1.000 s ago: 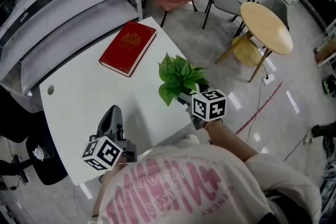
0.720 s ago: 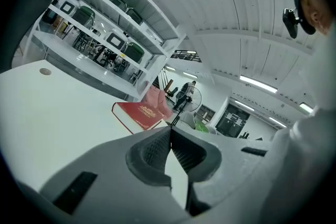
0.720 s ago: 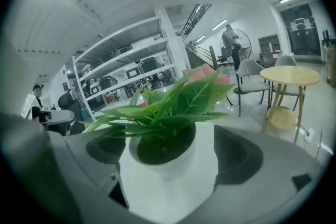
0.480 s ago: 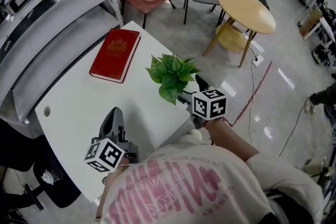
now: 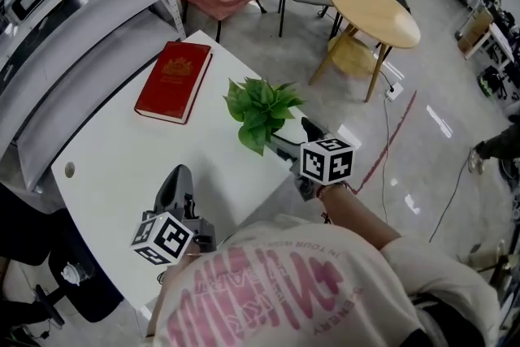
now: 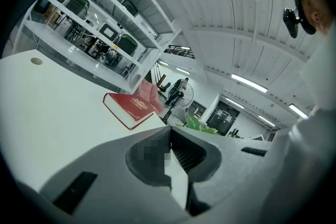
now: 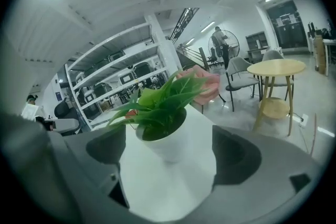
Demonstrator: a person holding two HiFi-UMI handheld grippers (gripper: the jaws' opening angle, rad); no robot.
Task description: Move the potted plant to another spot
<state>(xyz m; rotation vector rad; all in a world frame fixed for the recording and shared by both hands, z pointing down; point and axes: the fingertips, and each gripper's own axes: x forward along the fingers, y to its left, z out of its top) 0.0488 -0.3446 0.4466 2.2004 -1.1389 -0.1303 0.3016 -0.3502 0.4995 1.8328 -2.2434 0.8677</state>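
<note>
**Item 1: potted plant** [image 5: 260, 111]. Green leaves in a plain white pot, stood near the right edge of the white table [image 5: 122, 150]. No label is seen on the pot. It is flanked by the wide-open jaws of the right gripper [image 5: 291, 138], with table showing on either side of the pot, so a grasp is judged to be lined up but not yet closed.

**Item 2: left gripper** [image 5: 177, 179]. Parked low over the table's near edge, well apart from the plant, with its jaws brought together on nothing. It is judged to be kept out of the way.

**Item 3: red book** [image 5: 173, 81]. Laid flat towards the far side. A gold emblem and lettering are stamped on the cover, too small to be read.
</note>
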